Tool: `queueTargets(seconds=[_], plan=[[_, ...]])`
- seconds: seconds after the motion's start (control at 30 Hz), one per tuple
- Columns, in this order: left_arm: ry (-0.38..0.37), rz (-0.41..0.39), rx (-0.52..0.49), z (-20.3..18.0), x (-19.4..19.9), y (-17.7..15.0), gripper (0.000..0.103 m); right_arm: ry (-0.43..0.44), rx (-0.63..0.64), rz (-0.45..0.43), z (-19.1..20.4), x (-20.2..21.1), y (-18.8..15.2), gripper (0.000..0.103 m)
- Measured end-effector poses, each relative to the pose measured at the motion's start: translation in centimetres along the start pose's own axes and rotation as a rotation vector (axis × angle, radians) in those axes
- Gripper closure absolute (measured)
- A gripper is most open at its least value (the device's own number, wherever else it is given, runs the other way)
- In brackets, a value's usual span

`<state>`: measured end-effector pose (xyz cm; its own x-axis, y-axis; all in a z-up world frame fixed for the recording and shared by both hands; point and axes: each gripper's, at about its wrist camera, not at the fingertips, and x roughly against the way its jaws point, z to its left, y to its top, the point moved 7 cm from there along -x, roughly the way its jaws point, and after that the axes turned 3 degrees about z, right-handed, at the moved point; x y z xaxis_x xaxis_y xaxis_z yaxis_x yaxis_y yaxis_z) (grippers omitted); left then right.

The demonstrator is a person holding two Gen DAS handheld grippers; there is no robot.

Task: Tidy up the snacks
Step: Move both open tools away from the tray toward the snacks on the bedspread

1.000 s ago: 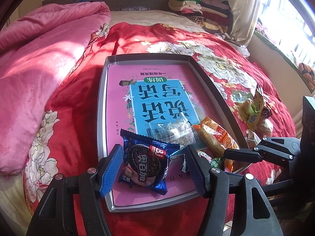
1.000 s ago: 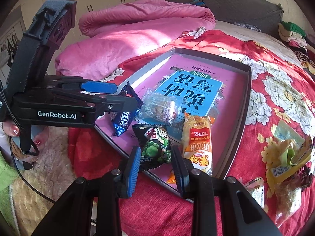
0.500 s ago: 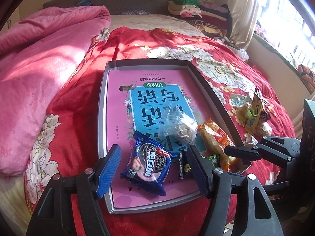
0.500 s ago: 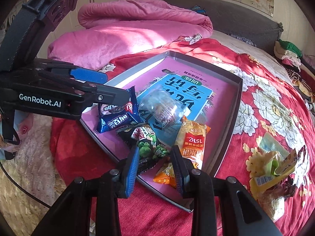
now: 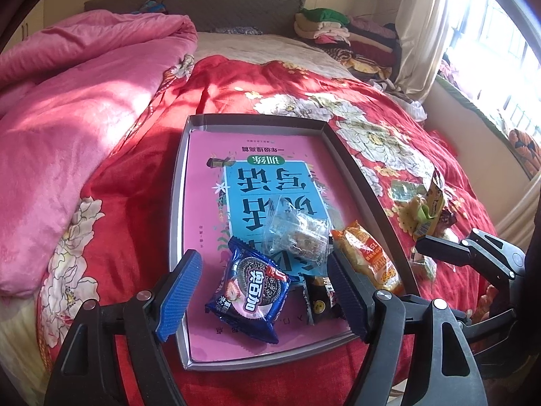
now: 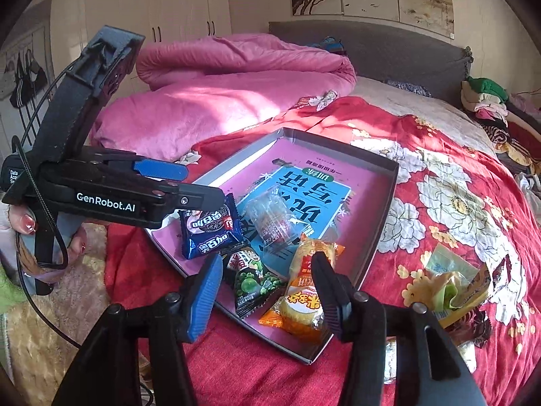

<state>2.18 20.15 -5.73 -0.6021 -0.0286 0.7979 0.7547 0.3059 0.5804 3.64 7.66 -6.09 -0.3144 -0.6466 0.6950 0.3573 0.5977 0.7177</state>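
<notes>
While both sets of jaws are opening with no pads pressing, the left gripper (image 5: 262, 297) should lift clear of the blue cookie pack (image 5: 248, 292), the right gripper (image 6: 265, 291) off the green pack (image 6: 253, 280). Both lie in the tray (image 5: 177, 203) on the bed; farther right, loose snacks (image 6: 453, 291) wait.

A home bedroom: a bed (image 5: 236, 77) with a pink quilt (image 5: 67, 108), wardrobe (image 6: 152, 6), folded clothes (image 5: 338, 30).

Left gripper (image 5: 262, 292), right gripper (image 6: 267, 291): jaws opening, angled down, gripping nothing.
</notes>
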Motion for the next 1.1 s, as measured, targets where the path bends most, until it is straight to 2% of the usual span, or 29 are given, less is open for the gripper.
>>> queueTargets(seconds=[0.43,0.63,0.77,1.1], plan=[[-0.019,-0.046,0.030,-1.1,1.4,0.3,0.024,-0.009,-0.050,-0.058,-1.5,2.4,0.7,0.041],[-0.083,-0.043,0.079,-2.5,1.7,0.2,0.024,-0.010,-0.075,-0.093,-2.4,4.0,1.0,0.040],[-0.075,-0.036,0.063,-3.4,1.6,0.0,0.024,-0.017,-0.088,-0.119,-3.0,5.1,1.2,0.036],[-0.083,-0.032,0.039,-5.0,2.0,-0.4,0.024,-0.034,-0.133,-0.160,-4.9,7.5,1.2,0.034]])
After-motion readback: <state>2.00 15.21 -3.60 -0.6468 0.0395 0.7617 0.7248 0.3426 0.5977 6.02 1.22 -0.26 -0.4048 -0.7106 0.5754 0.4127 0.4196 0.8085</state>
